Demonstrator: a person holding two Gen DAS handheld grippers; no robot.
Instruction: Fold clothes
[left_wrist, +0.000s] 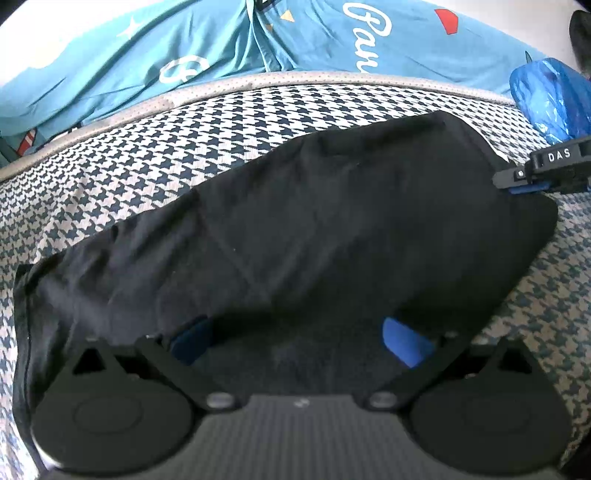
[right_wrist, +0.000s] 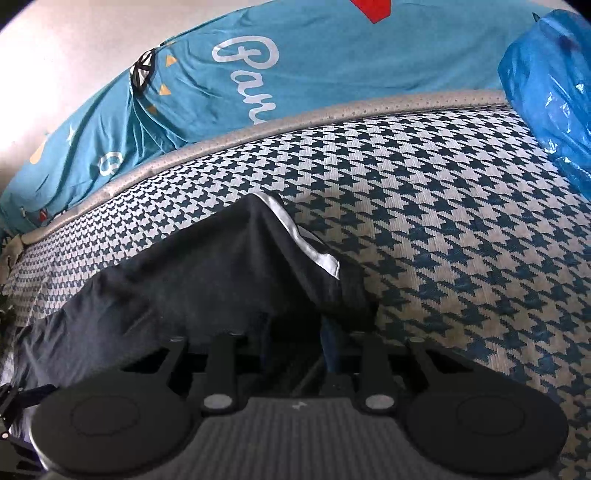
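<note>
Left tongs (left_wrist: 295, 339): pads apart, black garment (left_wrist: 295, 229) lying between and ahead of them, no clamp. Right tongs (left_wrist: 513, 184): nearly together, pinching the garment's far right edge. Garment's long axis runs left to right across the houndstooth bed cover (left_wrist: 147, 155). Judgement: the right hand leads the fold. Legible: "DAS" on the right tongs; "Pan…" on the teal sheet (left_wrist: 314, 33).

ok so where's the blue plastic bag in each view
Left wrist view: the blue plastic bag sits at the right edge, upper part, just above the other tongs.
Right wrist view: the blue plastic bag fills the upper right corner, larger.
Shared landmark: the grey mat border, which the bag overlaps in both.
</note>
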